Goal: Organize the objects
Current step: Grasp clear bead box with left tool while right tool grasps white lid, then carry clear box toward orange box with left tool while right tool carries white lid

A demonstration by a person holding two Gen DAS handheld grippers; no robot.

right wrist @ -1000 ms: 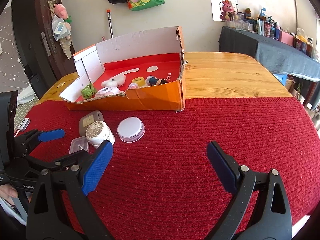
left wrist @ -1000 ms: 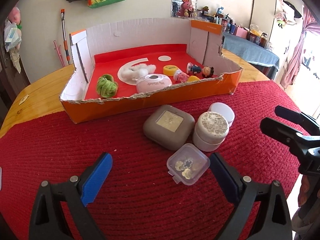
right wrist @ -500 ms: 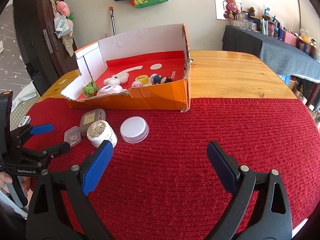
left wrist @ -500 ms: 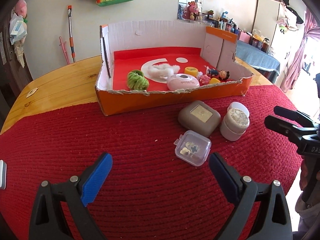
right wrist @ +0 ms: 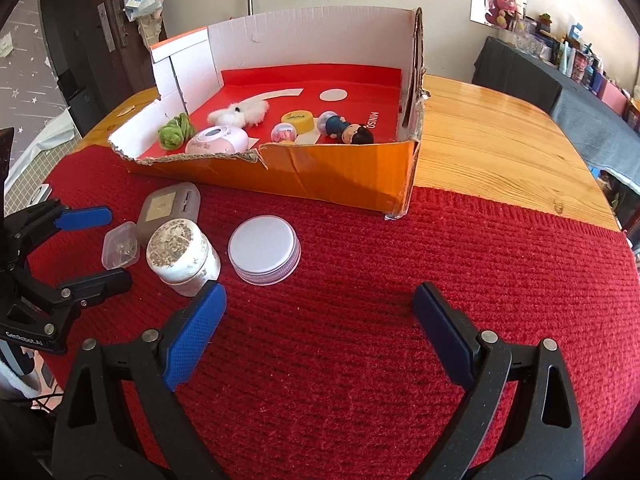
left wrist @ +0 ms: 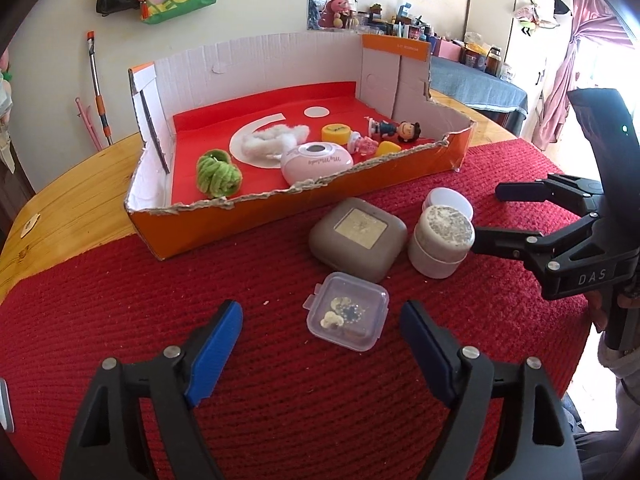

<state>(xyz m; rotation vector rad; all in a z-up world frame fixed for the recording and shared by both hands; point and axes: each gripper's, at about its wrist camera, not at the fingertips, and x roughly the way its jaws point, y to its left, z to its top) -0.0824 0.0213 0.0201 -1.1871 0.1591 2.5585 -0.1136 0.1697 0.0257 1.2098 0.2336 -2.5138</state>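
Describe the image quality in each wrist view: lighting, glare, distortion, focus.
Left wrist view: bright daylight, the window at far right washed out; strong fisheye bending of the cardboard box walls, dark corners; the clear plastic case sharp. Right wrist view: same curved edges and dark corners; glare on the wooden table; a soft shadow beside the white lid; focus crisp.

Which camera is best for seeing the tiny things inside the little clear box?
The left wrist camera. The clear box sits close and unblocked ahead of the left gripper, so its small pieces show. In the right wrist view it is small and partly behind the jar.
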